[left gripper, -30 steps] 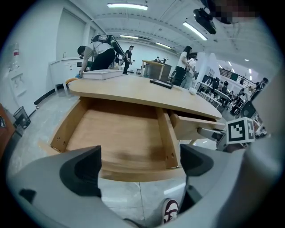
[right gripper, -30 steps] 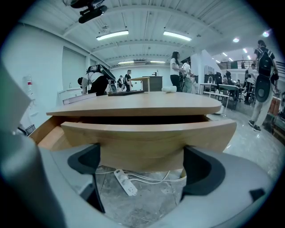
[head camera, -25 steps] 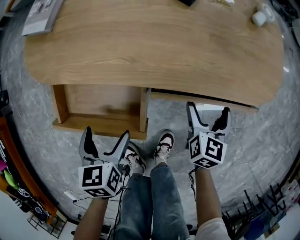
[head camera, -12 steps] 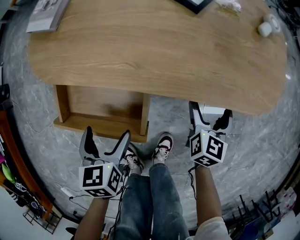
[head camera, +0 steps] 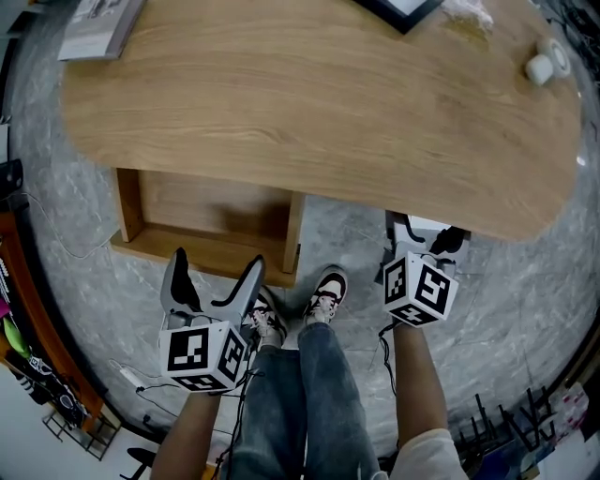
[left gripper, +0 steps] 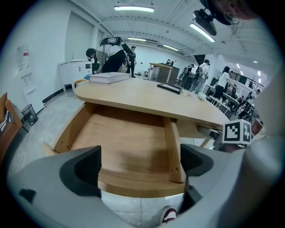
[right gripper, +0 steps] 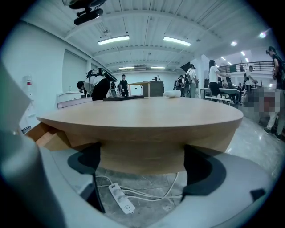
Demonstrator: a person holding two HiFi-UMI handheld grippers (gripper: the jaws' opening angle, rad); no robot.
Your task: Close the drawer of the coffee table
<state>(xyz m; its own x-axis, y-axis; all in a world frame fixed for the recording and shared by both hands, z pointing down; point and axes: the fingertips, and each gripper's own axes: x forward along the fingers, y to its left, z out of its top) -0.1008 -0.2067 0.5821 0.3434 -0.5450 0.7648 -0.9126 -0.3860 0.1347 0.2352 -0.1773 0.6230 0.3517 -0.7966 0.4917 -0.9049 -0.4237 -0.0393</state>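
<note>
The oval wooden coffee table (head camera: pixel 319 103) fills the upper head view. Its wooden drawer (head camera: pixel 211 220) stands pulled out on the near left side, with nothing inside (left gripper: pixel 129 142). My left gripper (head camera: pixel 217 274) is open, just short of the drawer's front board (left gripper: pixel 140 185), jaws to either side of it without touching. My right gripper (head camera: pixel 422 234) is open too, held at the table's near edge (right gripper: pixel 142 153) right of the drawer, its jaws partly hidden under the tabletop in the head view.
On the tabletop lie a book (head camera: pixel 101 23), a dark frame (head camera: pixel 398 9) and a small white object (head camera: pixel 544 64). A power strip with cables (right gripper: pixel 121 197) lies on the grey floor under the table. The person's shoes (head camera: pixel 319 295) stand between the grippers. People stand in the far room.
The right gripper has moved forward, so its jaws now sit under the tabletop edge. The left gripper has hardly moved. The drawer stays open.
</note>
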